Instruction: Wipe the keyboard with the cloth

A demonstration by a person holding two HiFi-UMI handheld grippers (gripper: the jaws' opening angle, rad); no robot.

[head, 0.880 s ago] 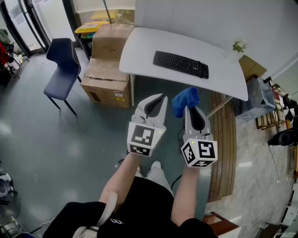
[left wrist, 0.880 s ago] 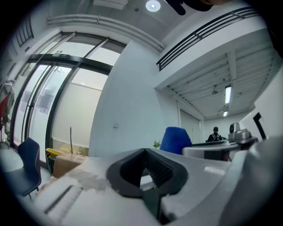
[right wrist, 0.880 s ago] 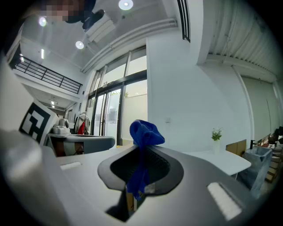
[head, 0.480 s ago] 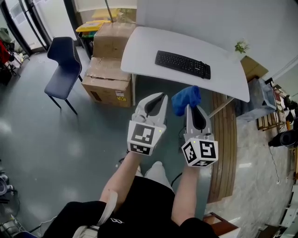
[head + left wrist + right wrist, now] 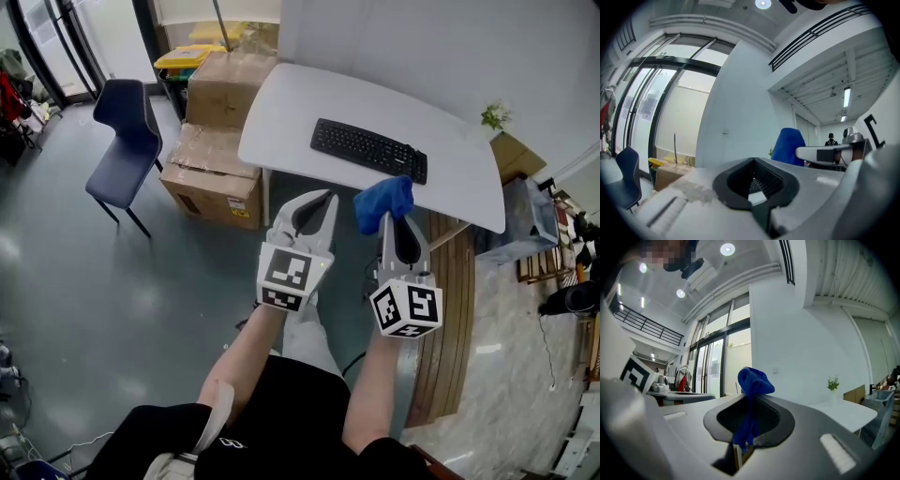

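A black keyboard (image 5: pixel 368 149) lies on the white table (image 5: pixel 281 108), ahead of both grippers and well apart from them. My right gripper (image 5: pixel 390 218) is shut on a bunched blue cloth (image 5: pixel 382 202), which sticks up past its tips. In the right gripper view the blue cloth (image 5: pixel 751 404) hangs pinched between the jaws. My left gripper (image 5: pixel 323 199) is shut with nothing in it, held level beside the right one. From the left gripper view the cloth (image 5: pixel 788 146) shows at the right.
Two cardboard boxes (image 5: pixel 215 161) stand left of the table, with a dark blue chair (image 5: pixel 124 131) further left. A small potted plant (image 5: pixel 496 115) sits at the table's far right corner. A wooden bench (image 5: pixel 454 309) runs along the right. Grey floor lies below me.
The table and keyboard have drawn slightly nearer in the head view. Both grippers stay held together in front of me, the cloth still in the right one.
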